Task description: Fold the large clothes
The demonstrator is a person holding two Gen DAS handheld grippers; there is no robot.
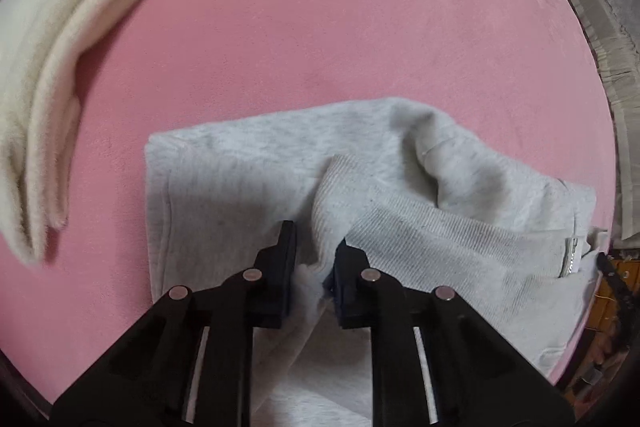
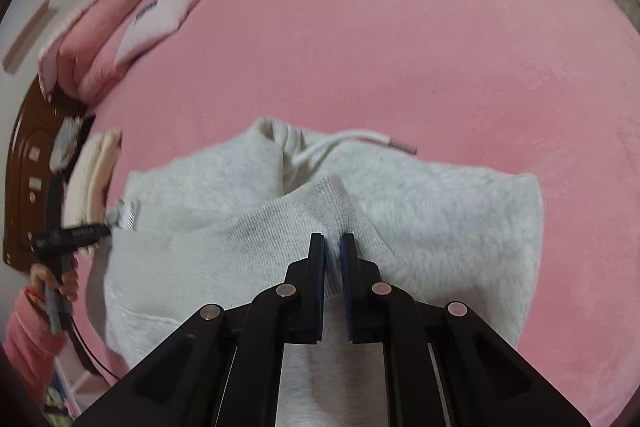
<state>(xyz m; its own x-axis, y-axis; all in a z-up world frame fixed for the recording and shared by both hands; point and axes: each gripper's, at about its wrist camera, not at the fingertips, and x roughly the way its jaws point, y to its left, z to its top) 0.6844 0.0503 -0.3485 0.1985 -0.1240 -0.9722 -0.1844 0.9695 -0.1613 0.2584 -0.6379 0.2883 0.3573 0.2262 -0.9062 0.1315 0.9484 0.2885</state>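
Soft even light, fisheye-warped, blurred edges

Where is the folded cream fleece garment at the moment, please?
In the left wrist view, the folded cream fleece garment lies at the far left of the pink plush bed cover, apart from the light grey hooded sweatshirt.

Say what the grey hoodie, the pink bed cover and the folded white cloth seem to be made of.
Grey hoodie: probably cotton fleece, ribbed hem, fluffy lining. Pink bed cover: plush, velvety, matte nap. Folded white cloth: fuzzy, possibly wool or fleece.
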